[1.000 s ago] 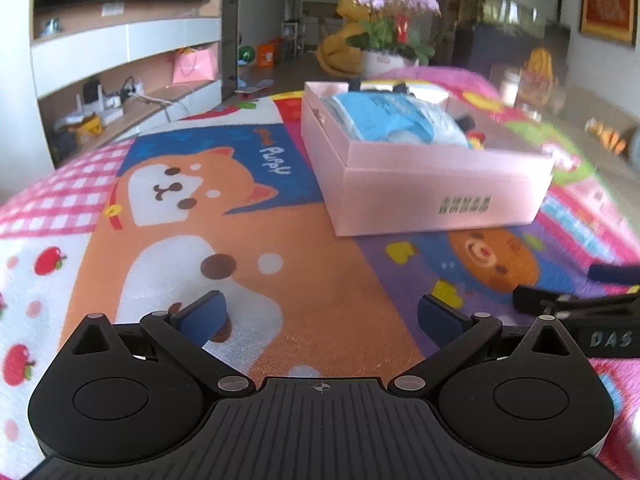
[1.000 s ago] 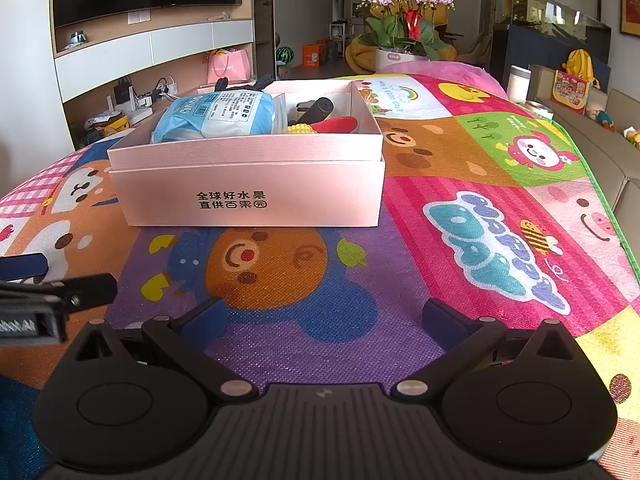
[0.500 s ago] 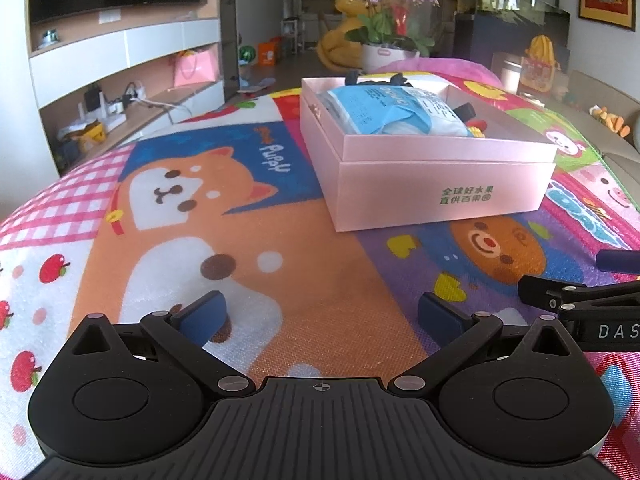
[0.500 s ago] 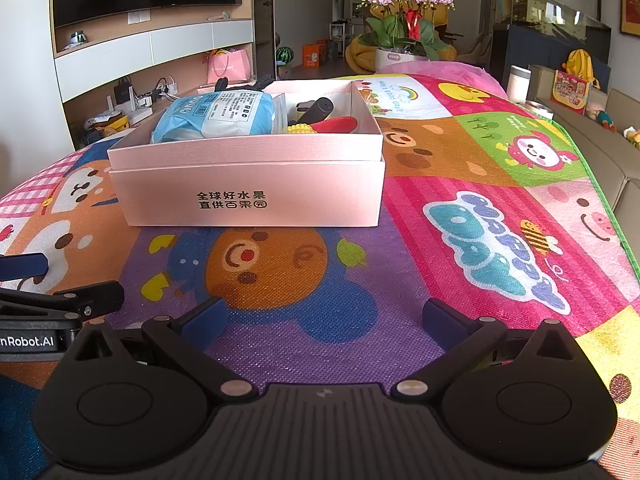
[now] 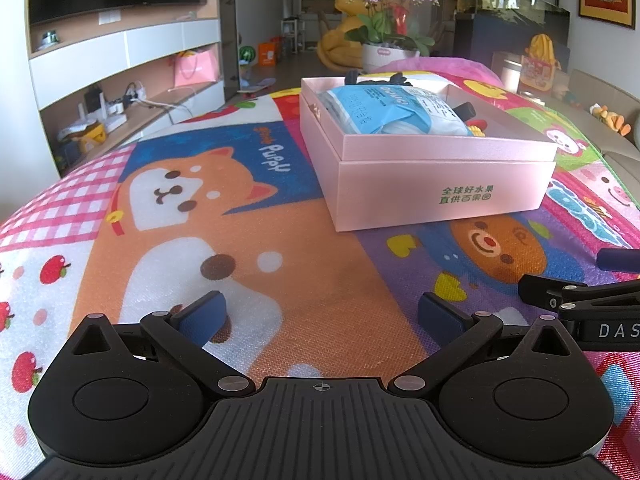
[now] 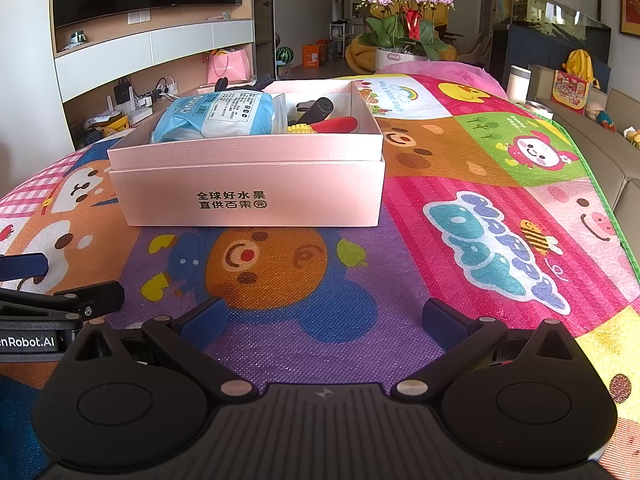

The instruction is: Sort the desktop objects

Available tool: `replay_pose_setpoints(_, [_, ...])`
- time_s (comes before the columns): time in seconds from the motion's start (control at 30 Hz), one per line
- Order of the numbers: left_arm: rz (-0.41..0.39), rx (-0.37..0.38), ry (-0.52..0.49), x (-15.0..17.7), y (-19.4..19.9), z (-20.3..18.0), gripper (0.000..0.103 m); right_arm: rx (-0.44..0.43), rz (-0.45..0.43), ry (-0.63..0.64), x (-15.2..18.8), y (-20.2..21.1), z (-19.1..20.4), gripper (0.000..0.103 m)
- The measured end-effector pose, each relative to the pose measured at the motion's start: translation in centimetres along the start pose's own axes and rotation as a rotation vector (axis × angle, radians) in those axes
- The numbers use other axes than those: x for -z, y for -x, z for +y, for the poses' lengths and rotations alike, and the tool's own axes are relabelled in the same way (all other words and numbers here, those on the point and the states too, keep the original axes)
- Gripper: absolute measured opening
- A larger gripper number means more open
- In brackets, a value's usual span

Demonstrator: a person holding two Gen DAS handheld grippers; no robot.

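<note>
A pink box [image 5: 440, 192] stands on the cartoon play mat [image 5: 224, 240]; it also shows in the right wrist view [image 6: 248, 196]. Inside lie a blue-and-white packet [image 6: 216, 118], a black cylinder [image 6: 316, 110], a red item [image 6: 336, 125] and a yellow corn-like piece [image 6: 300, 129]. My left gripper [image 5: 320, 316] is open and empty, low over the mat, short of the box. My right gripper [image 6: 324, 316] is open and empty, also short of the box. Each gripper shows at the edge of the other's view.
A potted orchid [image 6: 404, 20] stands beyond the mat's far end. A TV wall with shelves [image 6: 152, 40] is at the left, a sofa with toys [image 6: 600, 120] at the right. The mat's right edge [image 6: 600, 200] drops off.
The left gripper has swung slightly, so the box now sits more squarely ahead and sharper. The right gripper has hardly moved. Both stay open.
</note>
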State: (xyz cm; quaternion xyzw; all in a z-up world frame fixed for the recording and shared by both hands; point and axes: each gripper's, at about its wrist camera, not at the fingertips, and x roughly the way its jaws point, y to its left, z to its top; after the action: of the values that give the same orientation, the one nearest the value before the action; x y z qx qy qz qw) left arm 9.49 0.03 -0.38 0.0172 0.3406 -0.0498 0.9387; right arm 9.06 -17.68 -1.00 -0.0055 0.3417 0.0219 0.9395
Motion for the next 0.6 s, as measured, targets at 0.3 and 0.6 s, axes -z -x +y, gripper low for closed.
replay_pose_setpoints(0.3, [0.0, 0.001, 0.001, -0.01, -0.03, 0.02, 0.103, 0.0, 0.0, 0.0, 0.0, 0.01, 0.0, 0.103])
replay_pose_setpoints(0.6, [0.0, 0.0, 0.0, 0.01, 0.01, -0.04, 0.103, 0.0, 0.0, 0.0, 0.0, 0.01, 0.03, 0.103])
